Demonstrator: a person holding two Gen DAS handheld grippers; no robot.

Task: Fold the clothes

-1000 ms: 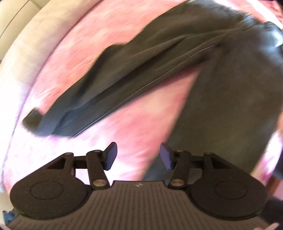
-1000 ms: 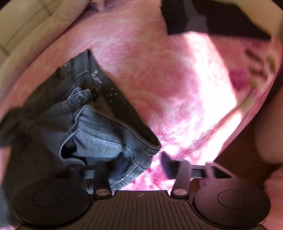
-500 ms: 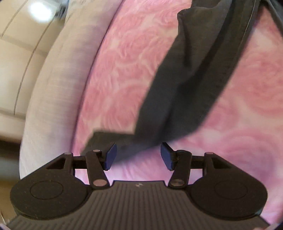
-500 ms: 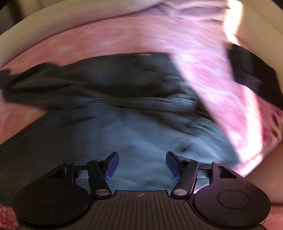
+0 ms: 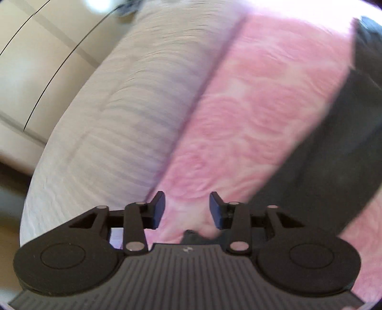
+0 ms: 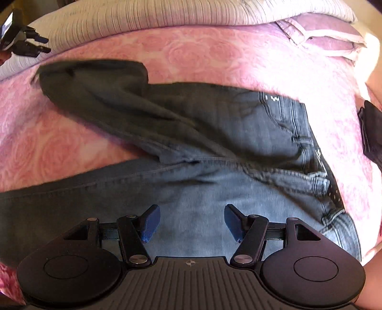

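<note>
Grey denim jeans (image 6: 191,143) sprawl across the pink rose-patterned bedspread (image 6: 59,147); a striped white pillow (image 6: 143,16) lies beyond them. The left gripper (image 5: 187,209) and right gripper (image 6: 192,223) both gape empty.

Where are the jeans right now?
In the right wrist view, the jeans lie spread across the pink bedspread, just ahead of the open right gripper, waistband toward the right.

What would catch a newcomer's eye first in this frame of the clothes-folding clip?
The dark grey jeans sprawl across the middle of the pink rose-patterned bedspread, one leg bent up toward the far left, waistband at the right. The right hand-held gripper hangs open just over the lighter denim, holding nothing. The left hand-held gripper, also open, points at bare pink cover beside a pale ribbed cushion.
</note>
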